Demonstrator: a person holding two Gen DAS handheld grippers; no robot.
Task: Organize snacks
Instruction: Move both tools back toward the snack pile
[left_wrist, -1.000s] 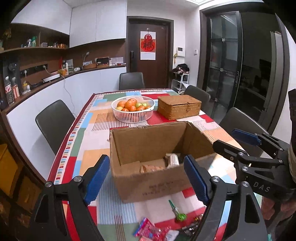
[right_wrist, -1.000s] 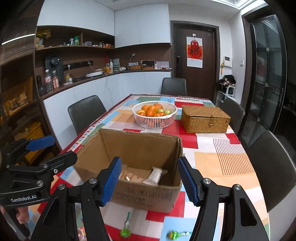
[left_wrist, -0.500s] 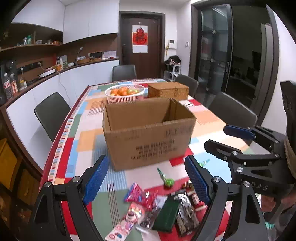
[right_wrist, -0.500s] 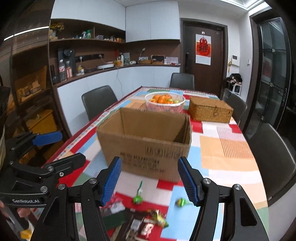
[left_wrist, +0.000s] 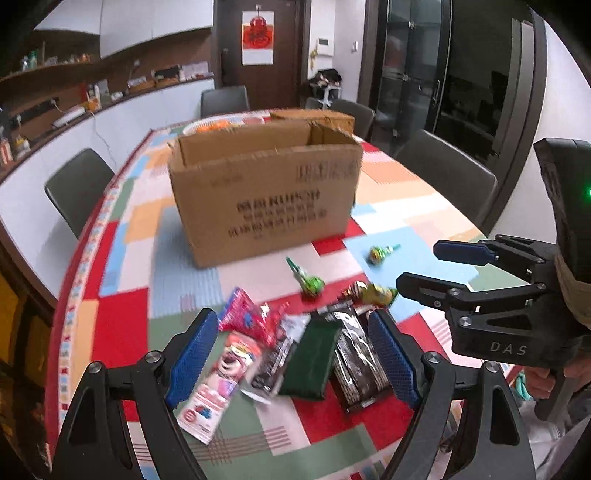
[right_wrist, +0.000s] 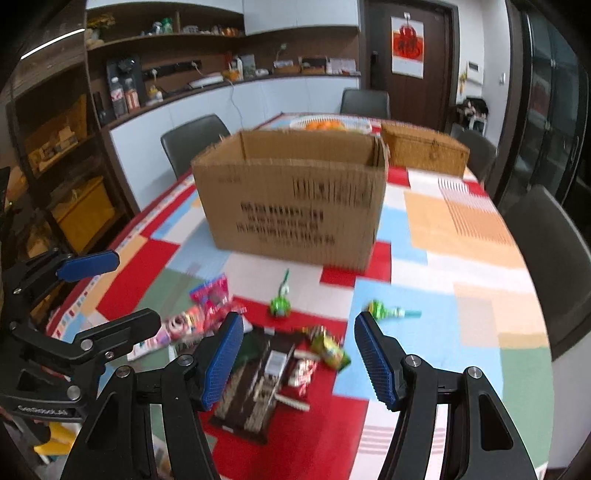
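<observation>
Right wrist view: oranges (right_wrist: 325, 125) in white basket (right_wrist: 364, 127).

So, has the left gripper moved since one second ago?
Yes. The left gripper has come back and down from the cardboard box: earlier it looked into the box, and now it hangs open over the snack packets in front of it.

left wrist: looks down-forward over the desk (left_wrist: 122, 332), near the snack pile (left_wrist: 295, 350) | right wrist: same tilt, alongside | shared: cardboard box (right_wrist: 295, 199), snack pile, desk
</observation>
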